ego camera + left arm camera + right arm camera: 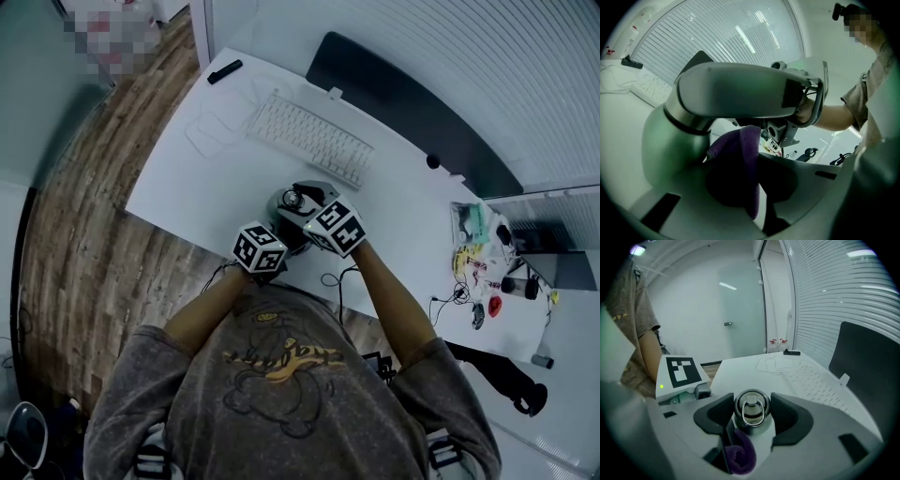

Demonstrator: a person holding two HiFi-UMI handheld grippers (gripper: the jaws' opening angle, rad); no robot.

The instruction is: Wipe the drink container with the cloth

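The drink container (292, 199), a grey-green bottle with a ring lid, is held off the white table (187, 178) near its front edge. In the right gripper view its lid (751, 409) faces the camera, and my right gripper (751, 417) is shut on the bottle just below the lid. In the left gripper view the bottle (731, 91) lies across the frame. My left gripper (750, 176) is shut on a purple cloth (740, 150), which presses against the bottle's underside. The cloth (740, 455) also shows under the bottle in the right gripper view.
A white keyboard (309, 139) and a dark monitor (412, 122) lie beyond the bottle. A black remote (224, 71) sits at the far left corner, a thin cable (211, 127) beside the keyboard. Small clutter and cables (478, 253) crowd the table's right side.
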